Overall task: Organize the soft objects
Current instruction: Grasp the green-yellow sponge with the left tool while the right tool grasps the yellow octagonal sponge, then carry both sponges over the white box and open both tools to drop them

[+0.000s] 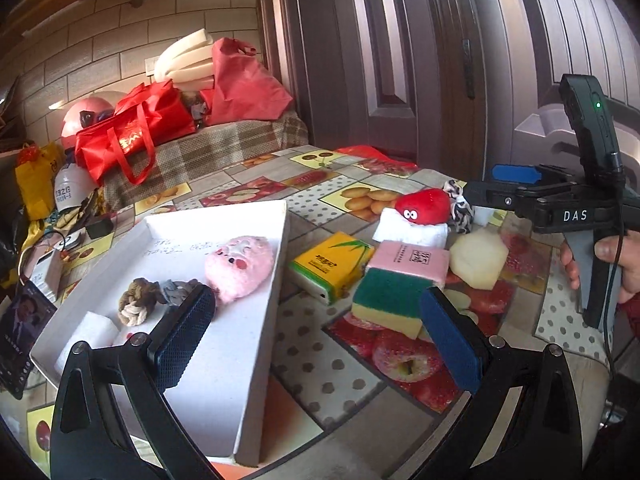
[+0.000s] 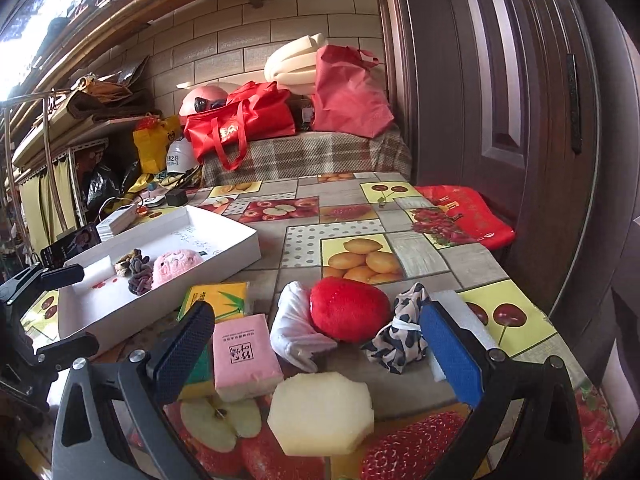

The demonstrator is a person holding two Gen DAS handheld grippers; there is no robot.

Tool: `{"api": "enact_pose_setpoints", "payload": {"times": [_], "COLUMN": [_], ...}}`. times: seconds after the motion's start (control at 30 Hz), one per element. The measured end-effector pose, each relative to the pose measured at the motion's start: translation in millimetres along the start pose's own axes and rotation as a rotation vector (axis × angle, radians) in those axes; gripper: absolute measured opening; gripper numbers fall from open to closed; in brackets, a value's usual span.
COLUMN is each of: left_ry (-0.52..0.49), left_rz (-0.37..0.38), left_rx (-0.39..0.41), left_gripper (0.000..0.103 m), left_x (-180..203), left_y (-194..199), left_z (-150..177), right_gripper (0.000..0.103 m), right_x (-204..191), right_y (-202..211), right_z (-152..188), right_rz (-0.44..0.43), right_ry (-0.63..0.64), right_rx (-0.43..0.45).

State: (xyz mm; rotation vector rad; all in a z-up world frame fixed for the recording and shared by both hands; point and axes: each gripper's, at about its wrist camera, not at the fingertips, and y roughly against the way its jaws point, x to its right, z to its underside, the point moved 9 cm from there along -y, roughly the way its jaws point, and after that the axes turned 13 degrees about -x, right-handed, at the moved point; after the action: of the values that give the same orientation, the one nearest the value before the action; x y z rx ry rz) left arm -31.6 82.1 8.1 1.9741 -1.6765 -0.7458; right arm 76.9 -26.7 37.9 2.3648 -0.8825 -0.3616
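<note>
A white tray point(image 1: 256, 280) on the left of the table holds a pink plush point(image 1: 240, 266), a knotted rope toy point(image 1: 140, 304) and a white foam block point(image 1: 94, 330). To its right lie a yellow tissue pack point(image 1: 330, 264), a pink tissue pack point(image 1: 408, 260), a green-yellow sponge point(image 1: 386, 300), a red strawberry plush point(image 2: 350, 314) on a white cloth point(image 2: 296, 332), a black-and-white scrunchie point(image 2: 404, 330) and a pale hexagonal foam piece point(image 2: 320, 416). My left gripper point(image 1: 316, 336) is open and empty above the tray's edge. My right gripper point(image 2: 316, 350) is open and empty over the loose items.
The table point(image 2: 336, 216) has a fruit-print cloth. Red bags point(image 2: 240, 120) and foam sheets sit on a checked bench behind. A dark door point(image 2: 500, 100) stands at the right. A red bag point(image 2: 468, 216) lies at the table's right edge. A phone point(image 1: 20, 328) lies left of the tray.
</note>
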Motion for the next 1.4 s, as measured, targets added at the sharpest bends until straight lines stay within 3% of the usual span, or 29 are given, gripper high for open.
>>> {"api": "enact_pose_setpoints", "payload": {"times": [0.17, 0.47, 0.53, 0.6, 0.63, 0.67, 0.7, 0.97, 1.07, 1.17, 1.3, 1.4], "left_ry": [-0.111, -0.050, -0.045, -0.056, -0.063, -0.068, -0.071, -0.034, 0.010, 0.045, 0.044, 0.050], "left_rz": [0.068, 0.135, 0.117, 0.115, 0.119, 0.128, 0.121, 0.098, 0.090, 0.107, 0.063, 0.026], "left_rx": [-0.162, -0.307, -0.337, -0.362, -0.363, -0.352, -0.342, -0.177, -0.068, 0.023, 0.079, 0.100], "left_gripper": [0.103, 0.102, 0.098, 0.086, 0.079, 0.060, 0.058, 0.057, 0.057, 0.057, 0.057, 0.057], "left_x": [37.1, 49.8, 49.2, 52.0, 53.4, 55.0, 54.5, 42.2, 31.6, 21.3, 11.1, 0.5], "left_y": [-37.7, -80.8, -87.6, -91.5, -91.6, -89.2, -87.0, -54.1, -32.9, -13.8, 2.1, 12.3], "left_z": [1.2, -3.5, -0.9, 2.4, 3.2, 2.5, 1.9, -12.9, -20.0, -23.9, -21.8, -16.9], "right_gripper": [0.103, 0.102, 0.102, 0.087, 0.084, 0.067, 0.063, 0.060, 0.060, 0.060, 0.062, 0.062], "right_x": [-3.2, -12.6, -8.7, -5.3, -3.5, -2.8, -3.2, 5.6, 6.6, 7.5, 17.7, 24.5], "right_y": [-5.6, -46.8, -53.1, -55.5, -54.5, -52.4, -50.5, -35.8, -14.1, 15.3, 44.3, 41.1], "right_z": [27.0, 64.8, 67.0, 69.8, 69.3, 68.0, 67.2, 61.8, 49.8, 29.1, 3.0, -1.9], "right_rz": [-0.047, -0.007, -0.008, -0.026, -0.022, -0.025, -0.035, -0.068, -0.051, -0.025, 0.112, 0.186], "right_ry": [0.091, 0.168, 0.147, 0.127, 0.120, 0.118, 0.118, 0.066, 0.058, 0.049, 0.023, 0.012], "right_rx": [-0.160, -0.403, -0.437, -0.459, -0.455, -0.443, -0.435, -0.364, -0.257, -0.095, 0.132, 0.186]}}
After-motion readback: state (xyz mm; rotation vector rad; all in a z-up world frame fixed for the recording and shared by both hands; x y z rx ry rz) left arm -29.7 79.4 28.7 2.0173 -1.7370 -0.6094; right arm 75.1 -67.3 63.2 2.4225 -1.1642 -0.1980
